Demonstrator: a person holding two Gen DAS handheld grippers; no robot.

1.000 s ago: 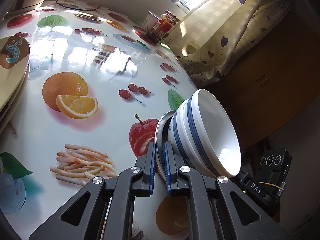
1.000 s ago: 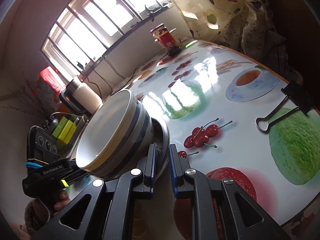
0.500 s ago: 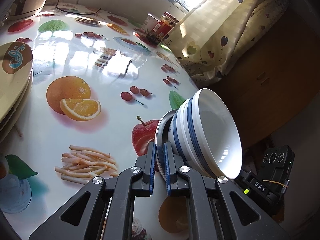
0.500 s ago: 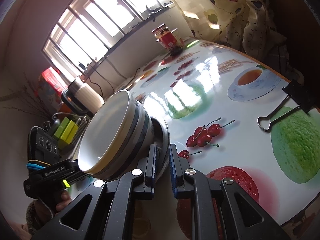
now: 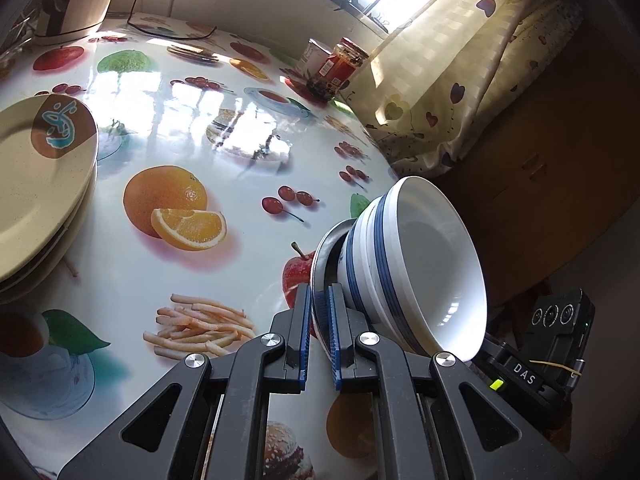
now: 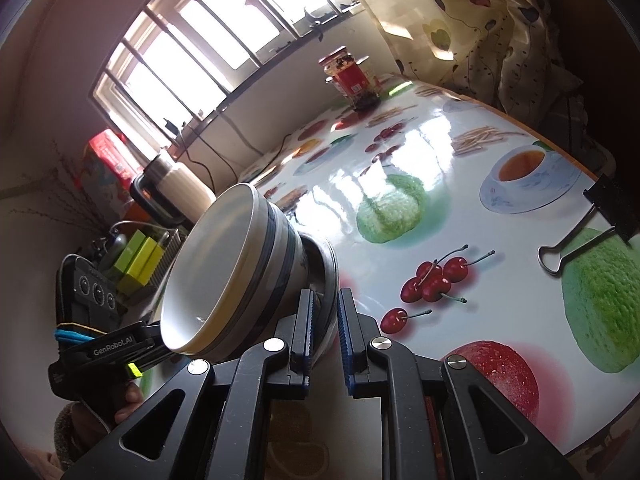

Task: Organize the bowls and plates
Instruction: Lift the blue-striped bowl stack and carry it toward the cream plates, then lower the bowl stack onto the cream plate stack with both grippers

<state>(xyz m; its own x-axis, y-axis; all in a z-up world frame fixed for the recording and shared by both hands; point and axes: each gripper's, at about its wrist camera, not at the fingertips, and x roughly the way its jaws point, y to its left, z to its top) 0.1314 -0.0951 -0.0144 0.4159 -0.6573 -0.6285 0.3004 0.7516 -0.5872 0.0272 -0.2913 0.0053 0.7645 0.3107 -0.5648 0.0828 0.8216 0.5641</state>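
Several white bowls with blue bands (image 5: 432,272) are nested on a shallow metal dish (image 5: 329,240), and the whole stack is held above the fruit-print table (image 5: 208,152). My left gripper (image 5: 319,292) is shut on the dish's rim. From the opposite side, my right gripper (image 6: 326,294) is shut on the same metal dish (image 6: 330,264), with the bowls (image 6: 224,264) leaning to the left in that view. A stack of beige plates (image 5: 40,184) lies on the table at the left. A person's hand (image 6: 128,400) holds the left gripper's handle.
Two jars (image 5: 336,64) stand at the table's far edge near a heart-print curtain (image 5: 460,72). A kettle (image 6: 176,184) and cables sit by the window. A black binder clip (image 6: 592,216) lies at the right edge of the table. A wooden cabinet (image 5: 540,168) is beyond the table.
Both grippers keep their hold on the metal dish. The left wrist view has drifted slightly, so a little more of the beige plates shows at the left.
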